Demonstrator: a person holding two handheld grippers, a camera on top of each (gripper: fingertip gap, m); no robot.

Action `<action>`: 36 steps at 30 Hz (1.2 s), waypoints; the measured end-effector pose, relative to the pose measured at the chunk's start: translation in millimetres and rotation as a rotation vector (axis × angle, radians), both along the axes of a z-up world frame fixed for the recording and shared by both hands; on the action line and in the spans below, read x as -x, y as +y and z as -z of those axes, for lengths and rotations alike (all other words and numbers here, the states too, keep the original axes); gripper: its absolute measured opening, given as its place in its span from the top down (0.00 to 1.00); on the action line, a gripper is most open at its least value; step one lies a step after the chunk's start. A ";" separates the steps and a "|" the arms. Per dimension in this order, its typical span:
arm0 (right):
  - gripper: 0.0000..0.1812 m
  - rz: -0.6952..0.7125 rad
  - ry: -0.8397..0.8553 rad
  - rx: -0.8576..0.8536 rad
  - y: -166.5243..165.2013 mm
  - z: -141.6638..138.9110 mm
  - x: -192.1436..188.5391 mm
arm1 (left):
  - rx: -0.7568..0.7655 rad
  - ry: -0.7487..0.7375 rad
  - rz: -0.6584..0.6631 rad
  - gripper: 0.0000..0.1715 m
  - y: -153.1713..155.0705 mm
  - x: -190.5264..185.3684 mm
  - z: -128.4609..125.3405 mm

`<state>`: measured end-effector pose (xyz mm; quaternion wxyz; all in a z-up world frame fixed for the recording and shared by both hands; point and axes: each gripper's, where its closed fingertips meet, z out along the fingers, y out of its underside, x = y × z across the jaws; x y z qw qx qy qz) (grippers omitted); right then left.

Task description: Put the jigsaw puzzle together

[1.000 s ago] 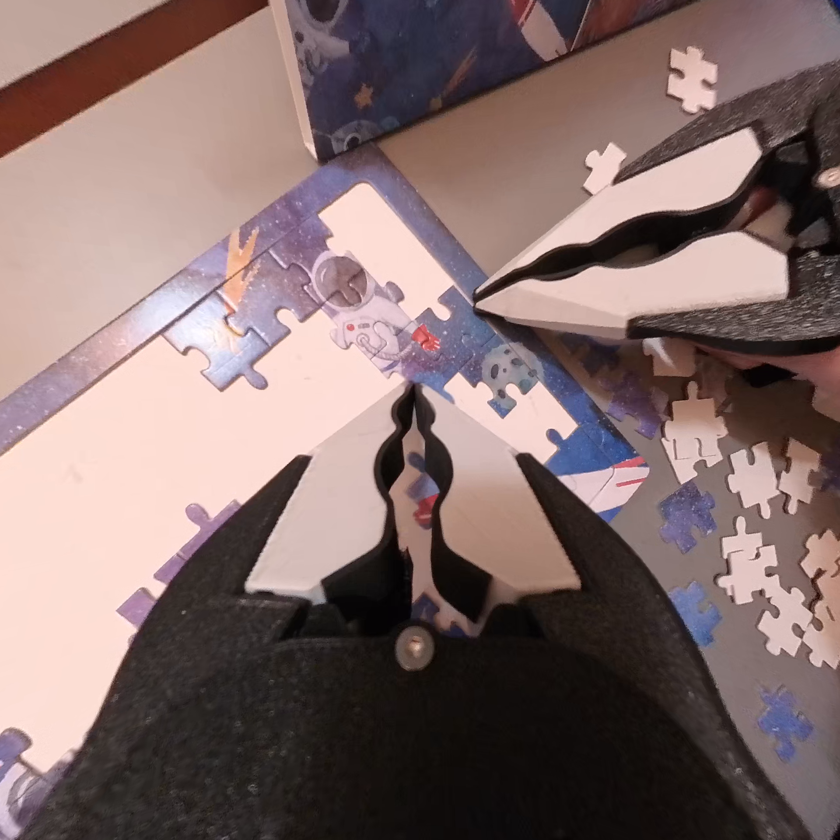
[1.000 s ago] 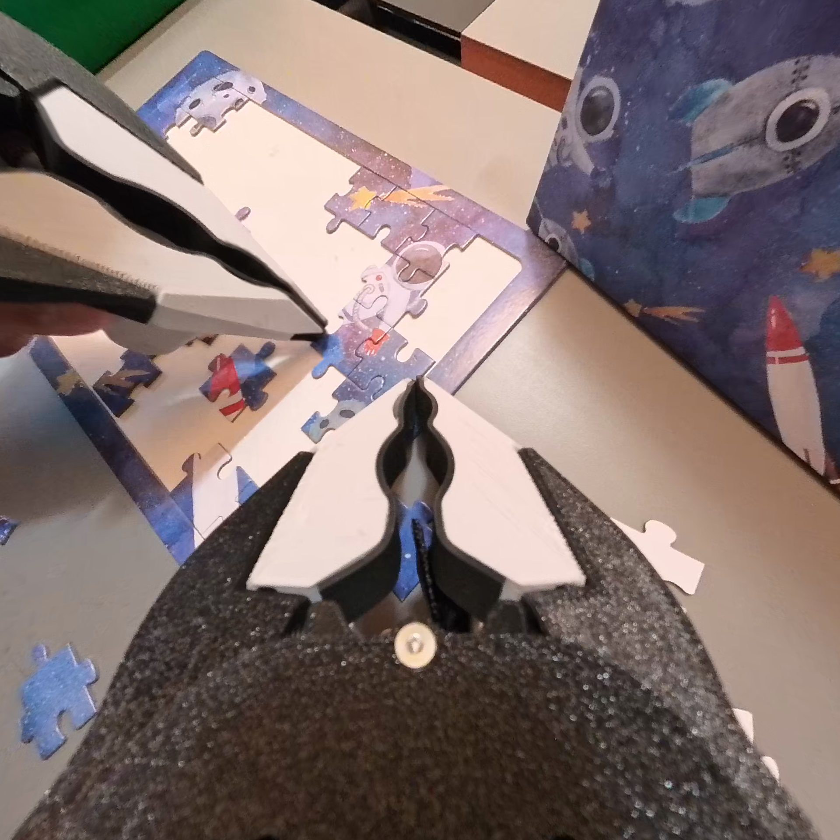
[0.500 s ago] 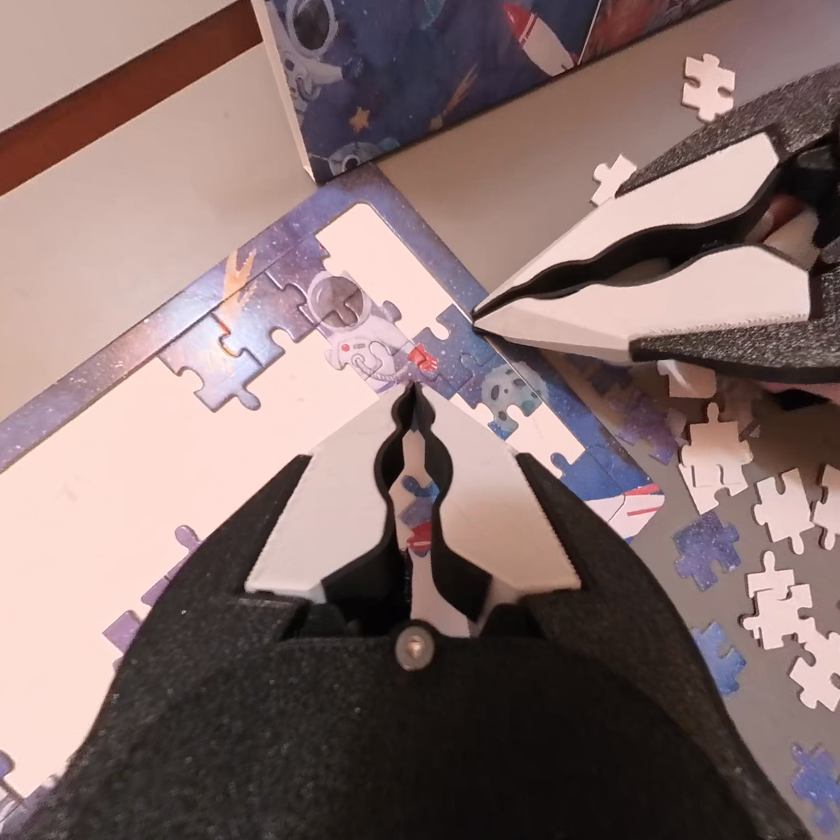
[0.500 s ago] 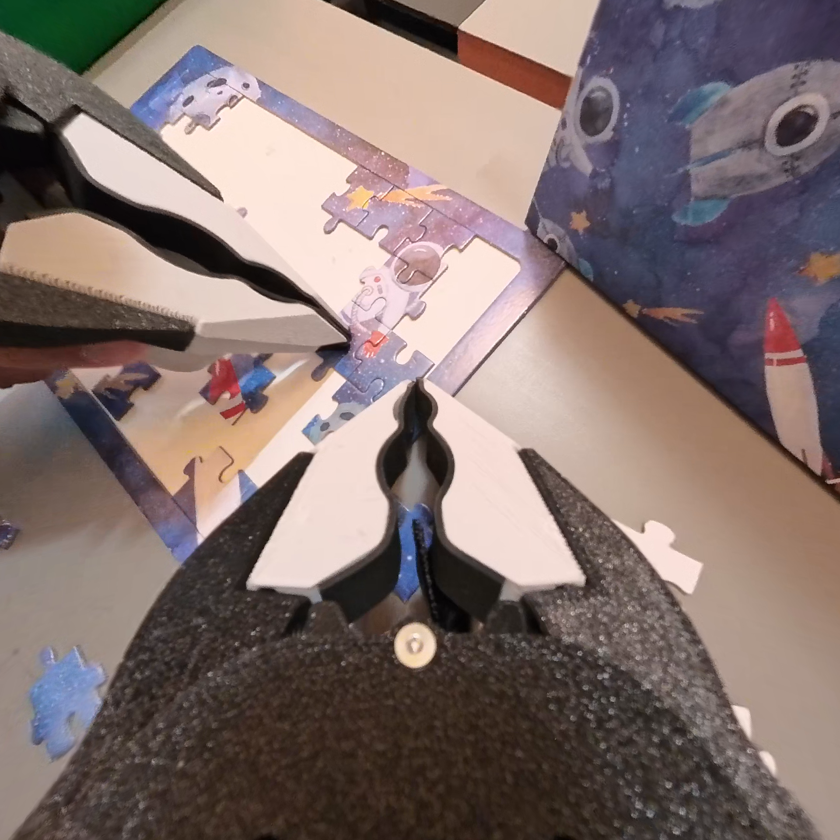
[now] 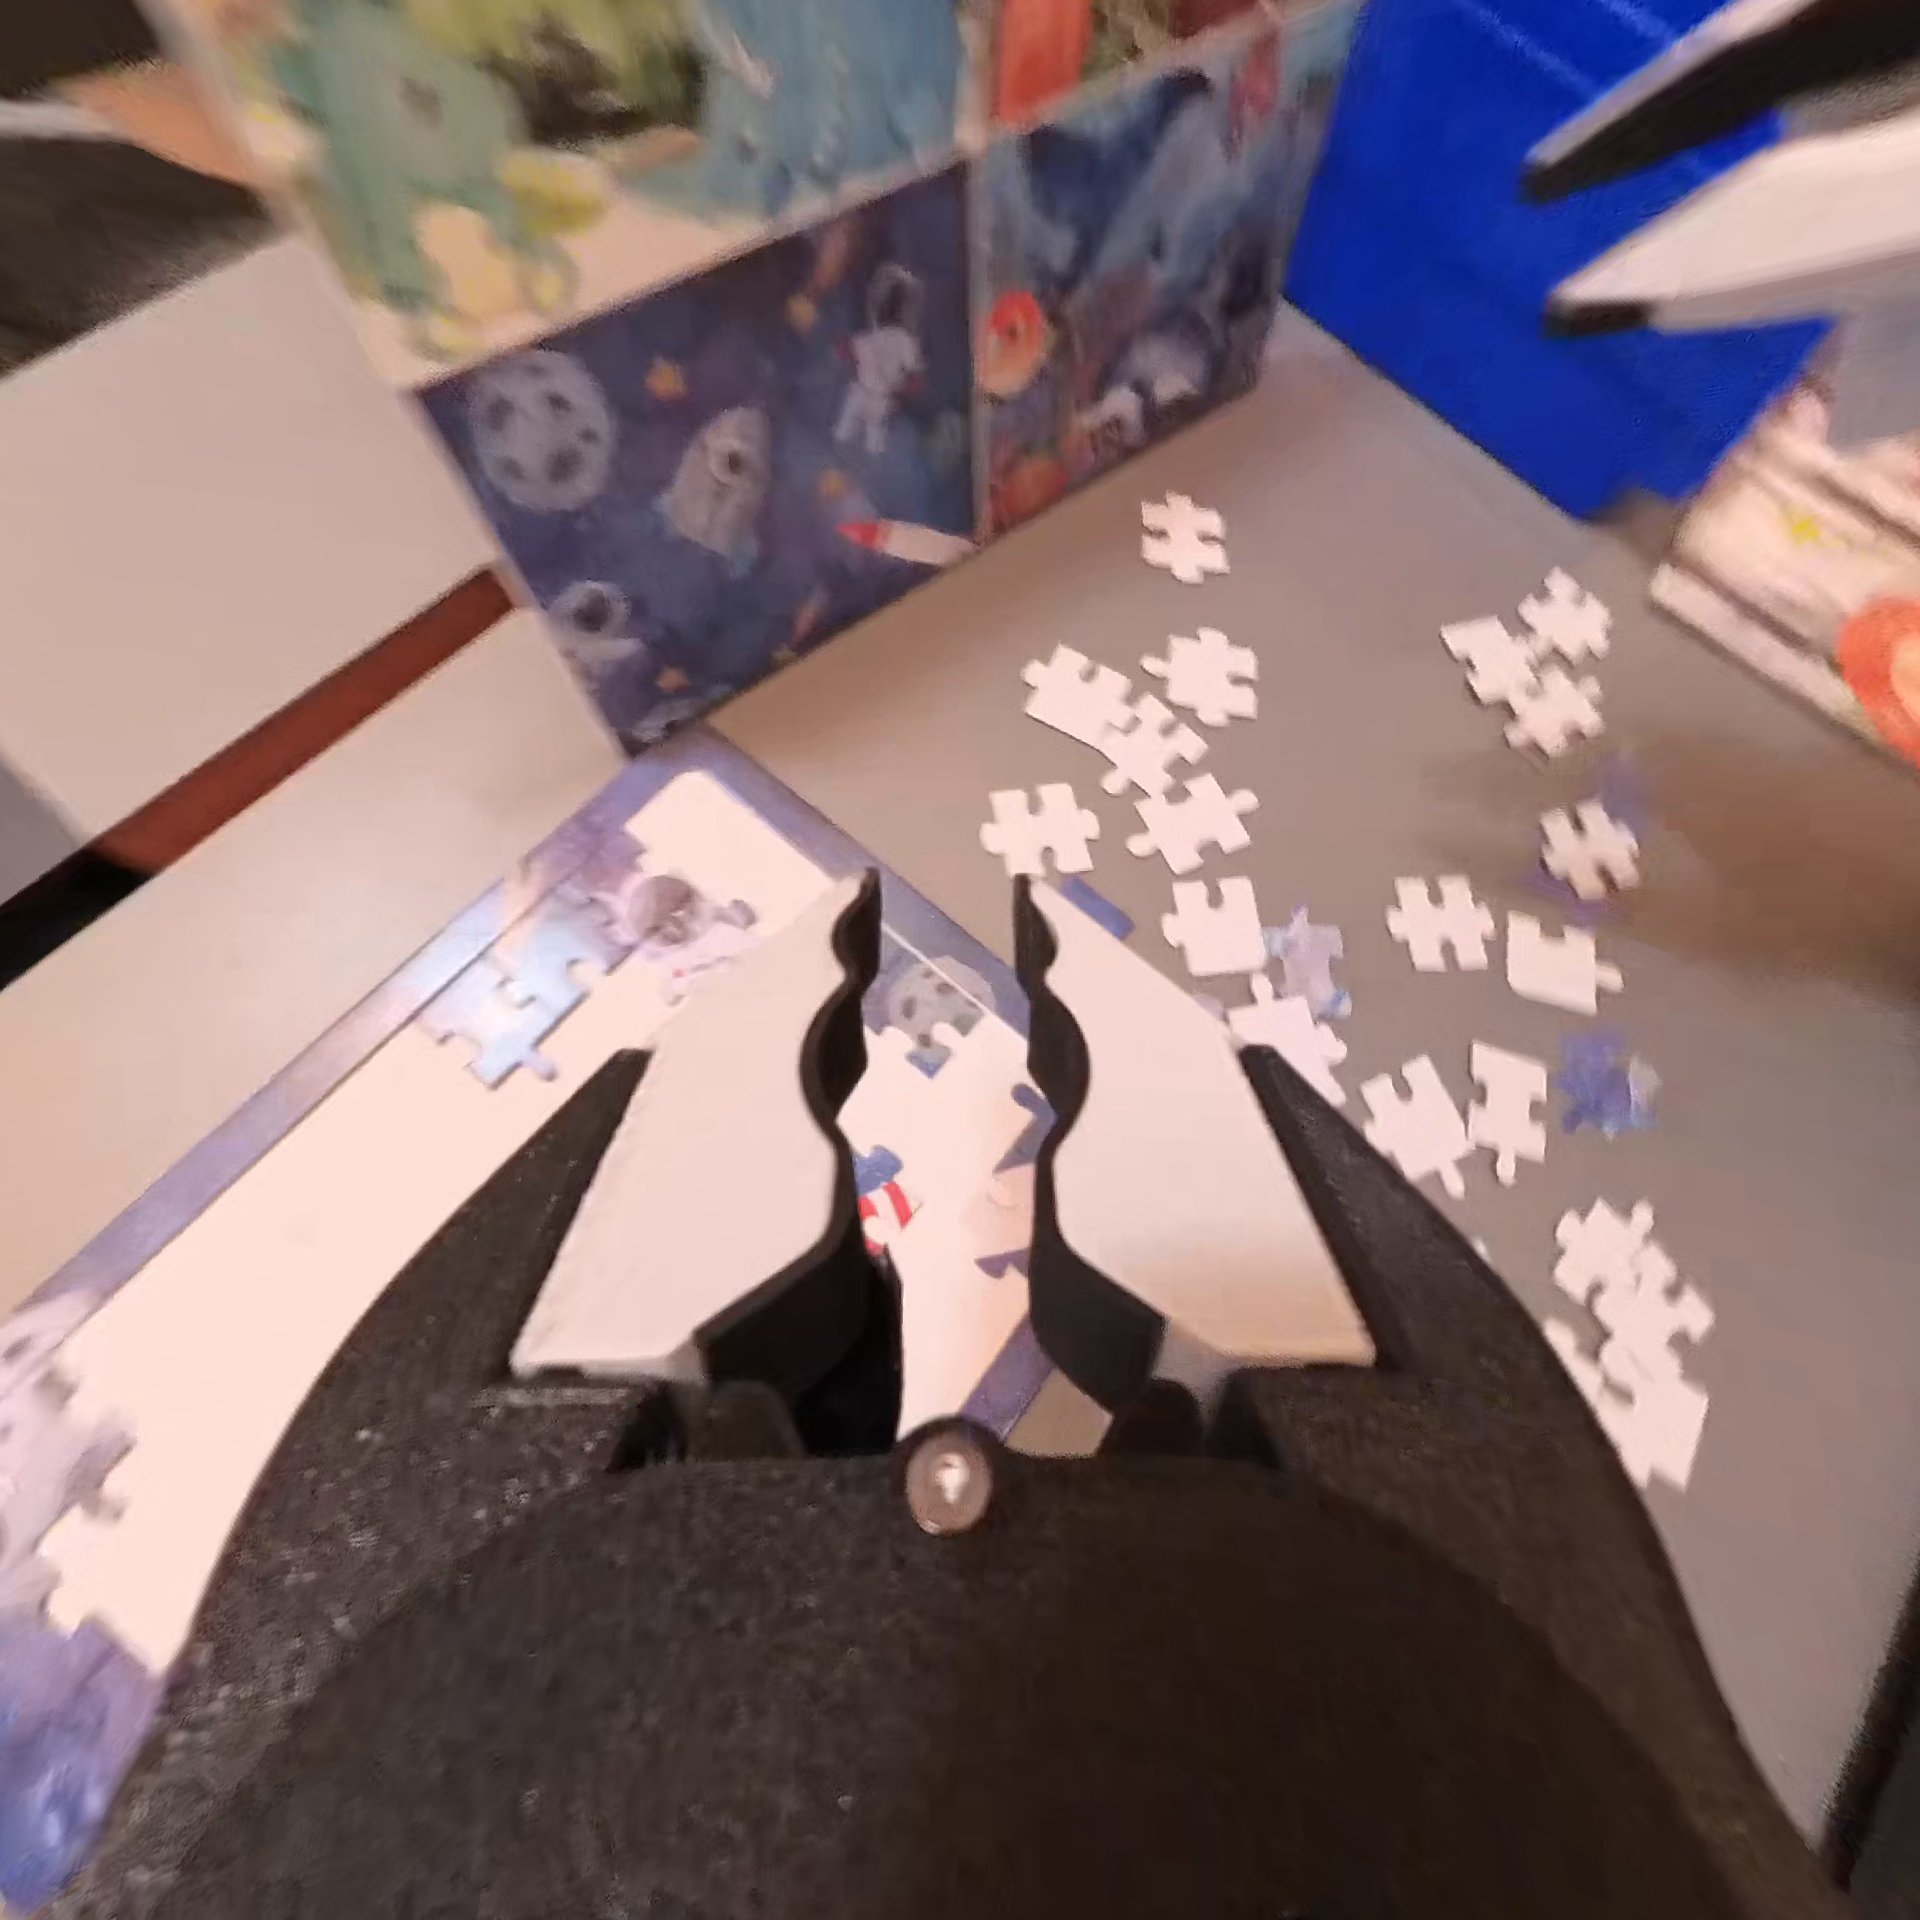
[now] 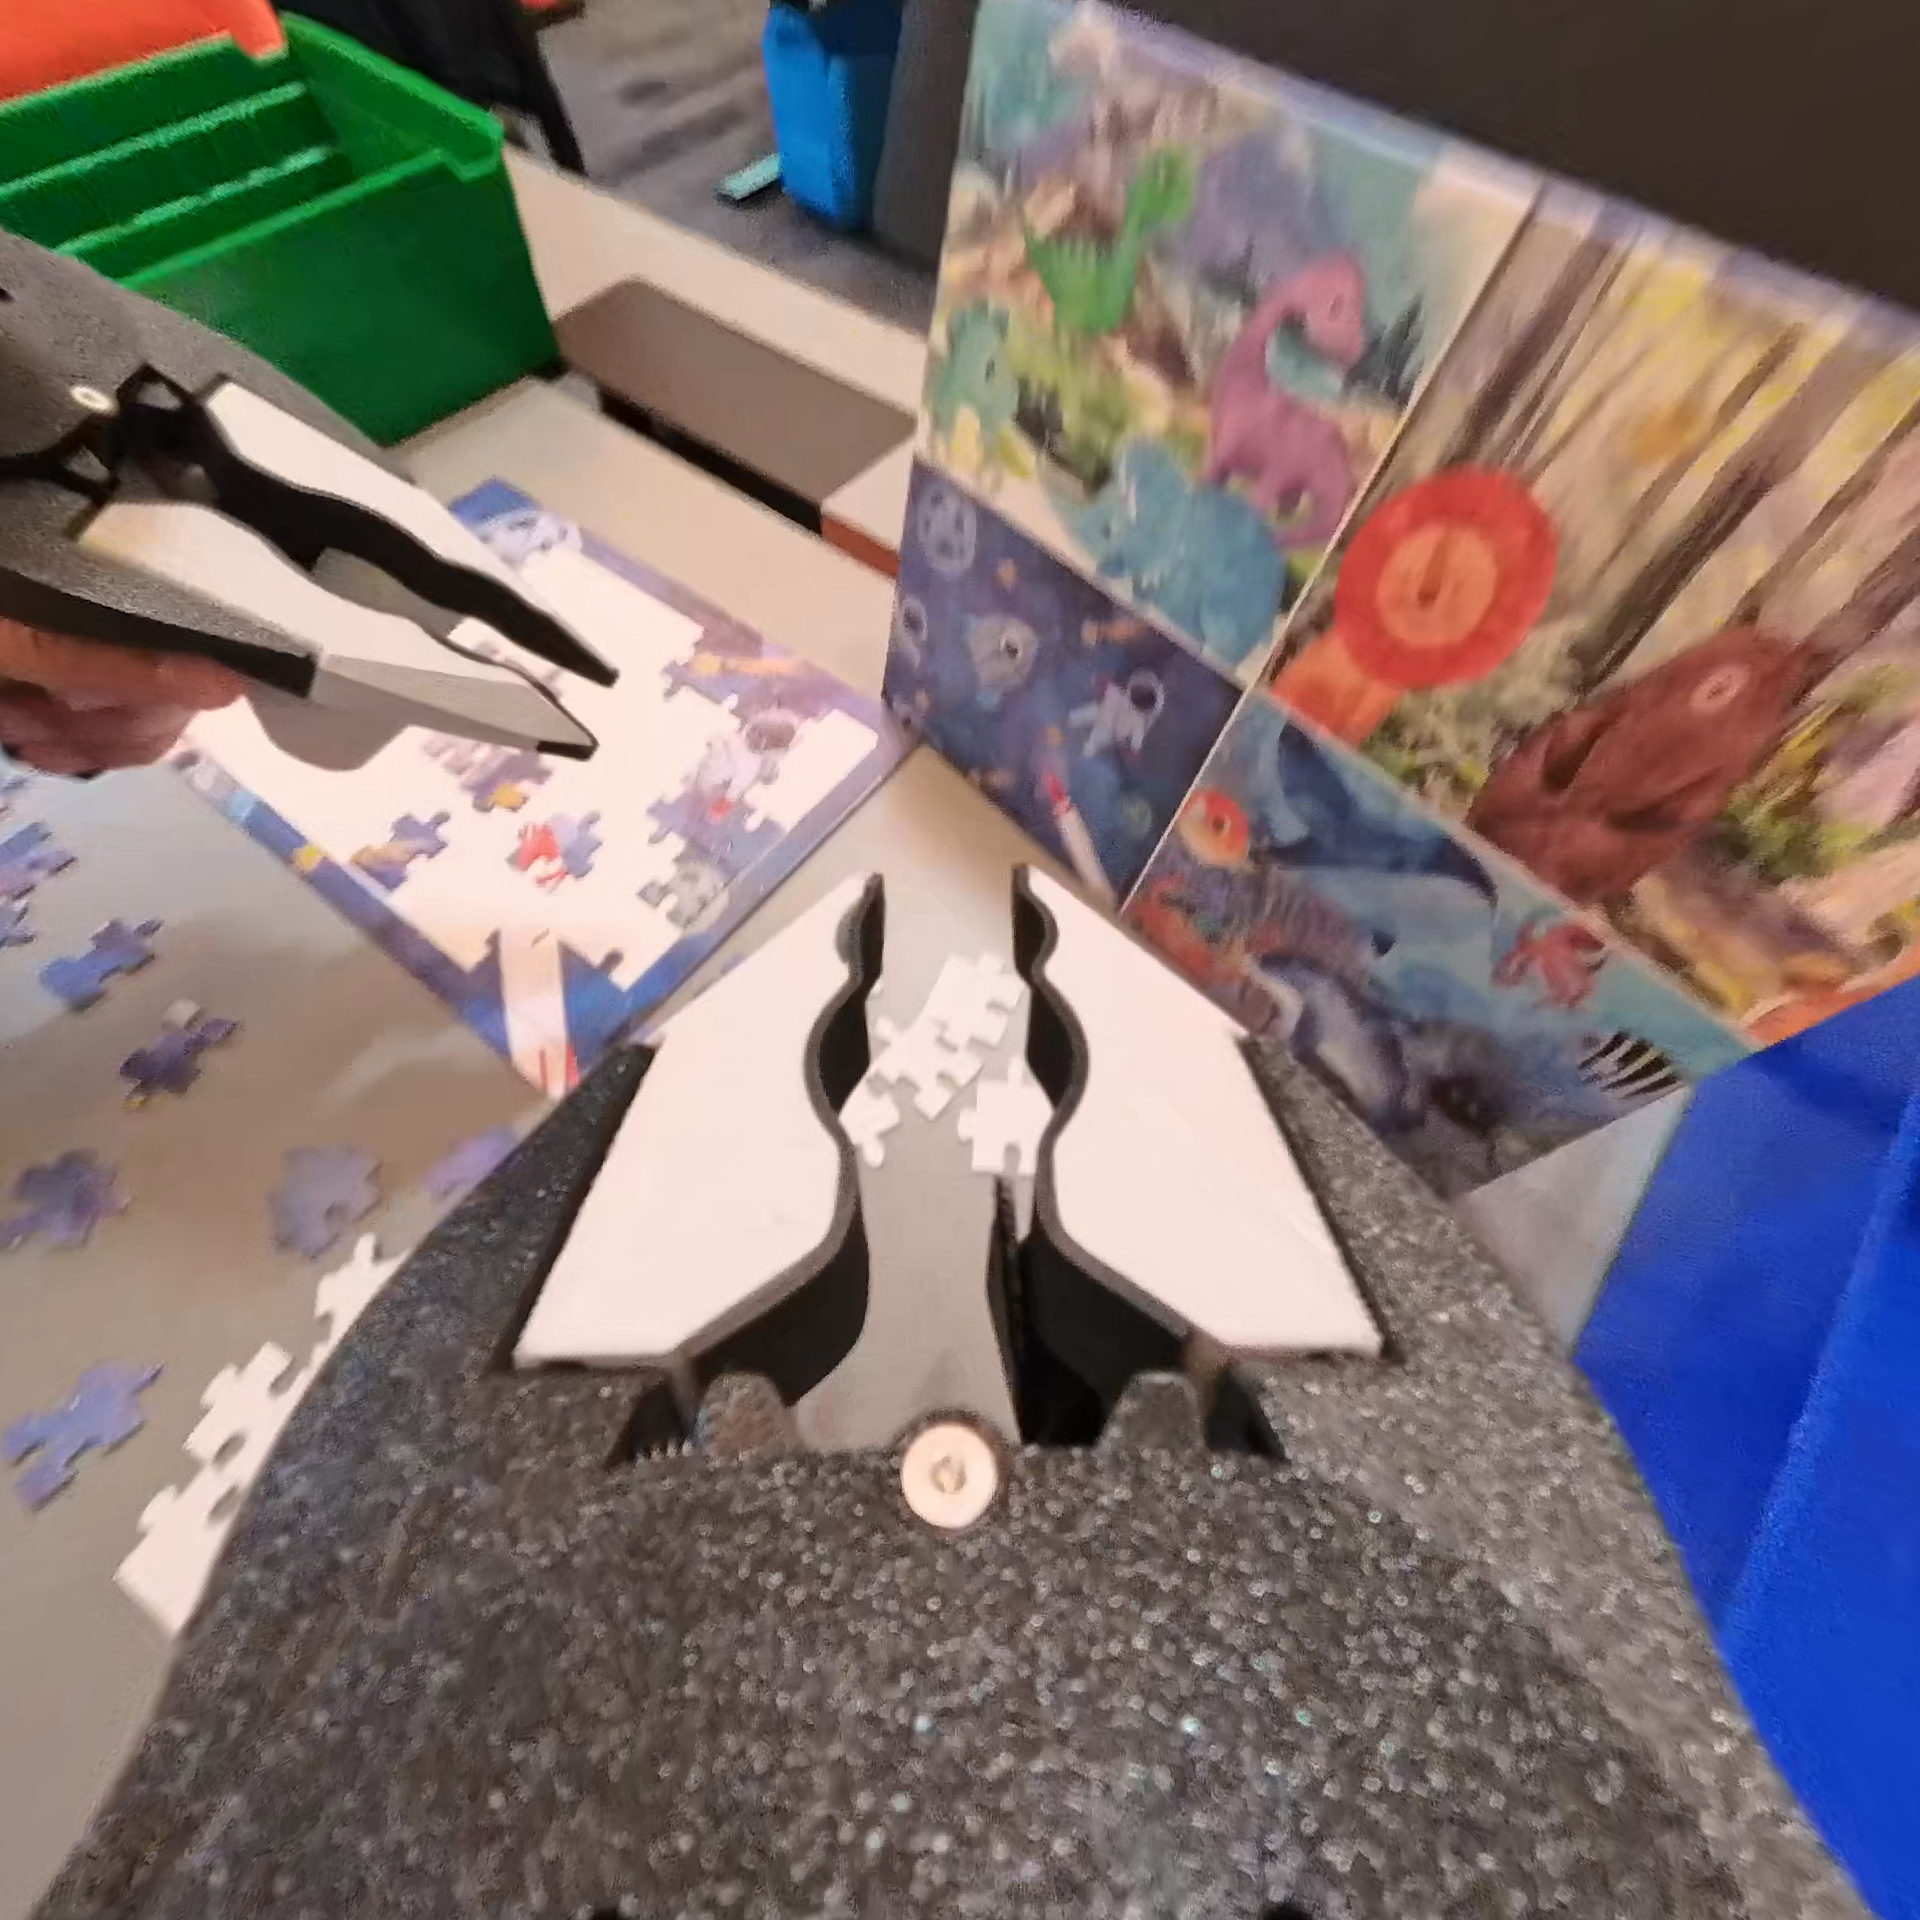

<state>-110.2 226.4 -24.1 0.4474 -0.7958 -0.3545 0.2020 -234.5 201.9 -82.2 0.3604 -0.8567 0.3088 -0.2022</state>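
Above puzzle tray [image 5: 343, 1049], left gripper [image 5: 943, 902] jaws parted, empty. Right gripper [image 6: 945, 899] jaws parted, empty, over loose white pieces [image 6: 940, 1039] on table [image 6: 343, 1029] beside picture box [image 6: 1403, 582].

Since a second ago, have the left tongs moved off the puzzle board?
Yes. The left tongs opened and pulled up and back from the astronaut patch on the puzzle board.

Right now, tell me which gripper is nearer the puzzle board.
Left. The left gripper hangs open directly over the puzzle board; the right gripper is off its corner, above loose white pieces.
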 end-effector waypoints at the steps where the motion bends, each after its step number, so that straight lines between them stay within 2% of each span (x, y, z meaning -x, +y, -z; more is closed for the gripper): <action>1: 0.86 -0.031 0.003 0.067 -3.7 13.6 -2.3 | 0.021 0.010 0.085 0.86 -10.0 -9.6 8.7; 3: 0.86 -0.119 -0.022 0.207 -18.3 43.9 -3.1 | 0.055 0.024 0.248 0.86 -32.4 -25.8 24.1; 7: 0.86 -0.184 -0.104 0.255 -45.7 89.5 -5.8 | 0.087 0.061 0.452 0.85 -66.2 -48.4 44.1; 10: 0.86 -0.223 -0.066 0.254 -69.4 112.5 9.1 | 0.085 0.135 0.527 0.84 -82.7 -60.6 56.1; 13: 0.86 -0.236 -0.070 0.309 -81.0 129.0 19.5 | 0.055 0.235 0.537 0.79 -85.3 -65.2 69.3; 20: 0.87 -0.212 -0.062 0.167 -67.0 111.9 29.2 | 0.053 0.342 0.516 0.73 -84.4 -71.8 93.9; 22: 0.88 -0.212 -0.046 0.136 -65.9 104.7 28.9 | 0.059 0.335 0.508 0.75 -82.8 -71.5 93.6; 23: 0.89 -0.212 -0.036 0.127 -65.1 101.9 28.4 | 0.049 0.336 0.505 0.79 -80.8 -71.1 93.4; 24: 0.89 -0.209 -0.026 0.127 -64.4 100.1 27.7 | 0.046 0.327 0.505 0.86 -79.9 -71.4 93.3; 31: 0.89 -0.222 0.013 0.196 -67.8 103.7 25.6 | 0.094 0.195 0.537 0.87 -82.2 -70.9 86.3; 36: 0.88 -0.327 -0.013 0.263 -89.4 109.3 21.7 | 0.102 0.117 0.542 0.87 -80.5 -64.3 74.3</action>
